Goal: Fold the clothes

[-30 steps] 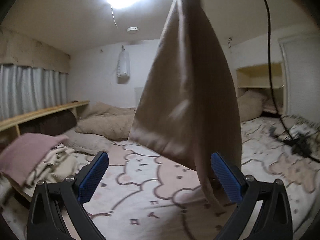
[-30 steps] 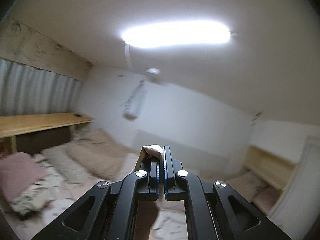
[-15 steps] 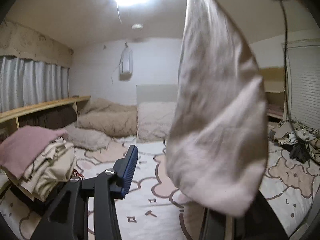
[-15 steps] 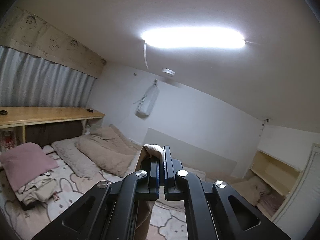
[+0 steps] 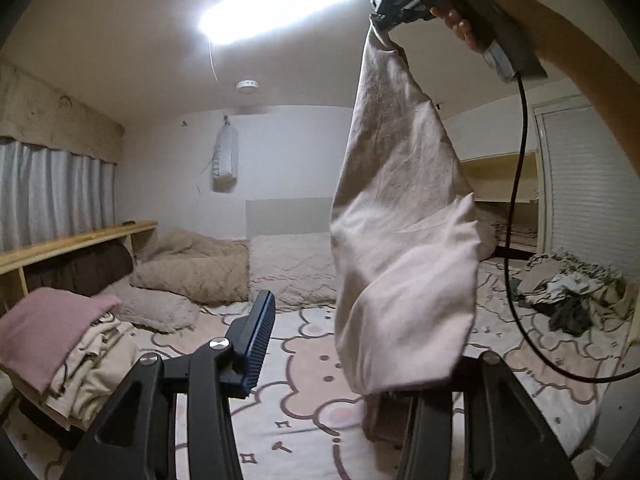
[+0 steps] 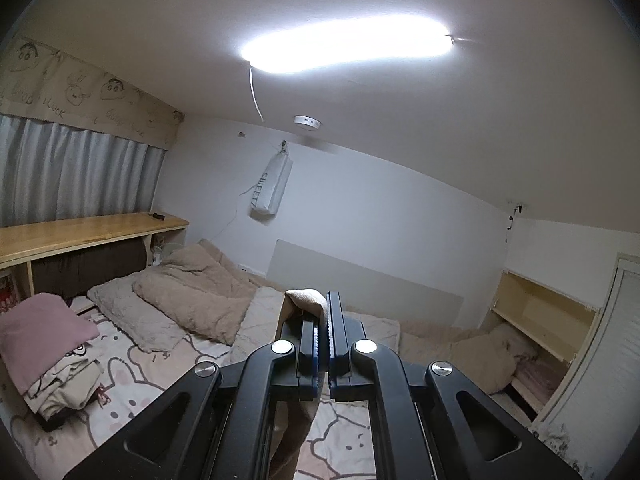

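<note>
A beige garment (image 5: 404, 240) hangs in the air above the bed. My right gripper (image 5: 386, 8) is shut on its top corner and holds it high, near the ceiling light. In the right wrist view the pinched cloth (image 6: 306, 300) bulges out above the closed right gripper (image 6: 323, 344). My left gripper (image 5: 340, 340) is open below, at the garment's lower end. Its left finger (image 5: 258, 336) shows clearly. The hanging cloth covers its right finger.
A stack of folded clothes with a pink piece on top (image 5: 52, 328) lies at the left on the cartoon-print bed sheet (image 5: 312, 400). Beige duvets (image 5: 192, 272) lie at the back. A heap of unfolded clothes (image 5: 568, 292) lies at the right. A black cable (image 5: 516, 200) hangs down.
The garment has swung and now hangs over my left gripper's right finger. My left gripper has shifted under its lower end. My right gripper stays shut on the top corner.
</note>
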Demonstrator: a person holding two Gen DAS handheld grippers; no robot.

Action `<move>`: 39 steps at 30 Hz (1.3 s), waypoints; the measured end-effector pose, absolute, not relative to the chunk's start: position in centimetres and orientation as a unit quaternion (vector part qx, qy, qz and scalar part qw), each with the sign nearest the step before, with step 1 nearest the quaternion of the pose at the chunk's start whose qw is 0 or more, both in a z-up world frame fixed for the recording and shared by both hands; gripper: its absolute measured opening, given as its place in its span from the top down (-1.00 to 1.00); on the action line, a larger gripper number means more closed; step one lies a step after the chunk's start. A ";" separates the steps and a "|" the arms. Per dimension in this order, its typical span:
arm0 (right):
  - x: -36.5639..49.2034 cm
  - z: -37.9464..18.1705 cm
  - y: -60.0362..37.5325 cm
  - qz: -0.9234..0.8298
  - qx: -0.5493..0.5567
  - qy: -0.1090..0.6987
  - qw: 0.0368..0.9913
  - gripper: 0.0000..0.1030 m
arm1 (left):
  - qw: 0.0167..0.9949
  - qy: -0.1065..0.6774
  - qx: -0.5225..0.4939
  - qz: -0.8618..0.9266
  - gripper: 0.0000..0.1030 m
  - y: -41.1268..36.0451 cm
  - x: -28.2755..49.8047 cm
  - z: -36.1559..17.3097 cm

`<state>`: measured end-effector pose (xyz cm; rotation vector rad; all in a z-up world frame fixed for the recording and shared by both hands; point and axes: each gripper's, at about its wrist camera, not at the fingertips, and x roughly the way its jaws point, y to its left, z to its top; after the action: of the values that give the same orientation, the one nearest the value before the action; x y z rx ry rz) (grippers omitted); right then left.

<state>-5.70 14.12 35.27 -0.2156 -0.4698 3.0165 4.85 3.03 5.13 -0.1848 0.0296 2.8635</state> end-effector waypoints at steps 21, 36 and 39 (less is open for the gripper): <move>-5.9 33.0 19.0 0.983 -0.082 -0.151 0.069 0.95 | 0.053 -0.038 -0.038 0.997 0.92 -6.9 0.7 13.2; -1.0 35.3 20.8 0.985 -0.055 -0.148 0.063 0.95 | 0.177 -0.048 -0.050 0.982 -0.63 1.8 4.3 6.9; -0.8 35.3 20.9 0.985 -0.063 -0.148 0.065 0.95 | 0.210 -0.042 -0.059 0.975 -0.63 4.8 5.5 4.6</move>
<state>-0.83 20.87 35.27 -0.1916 -0.4468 2.9726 5.46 4.84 4.64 -0.1636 -0.1161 2.7110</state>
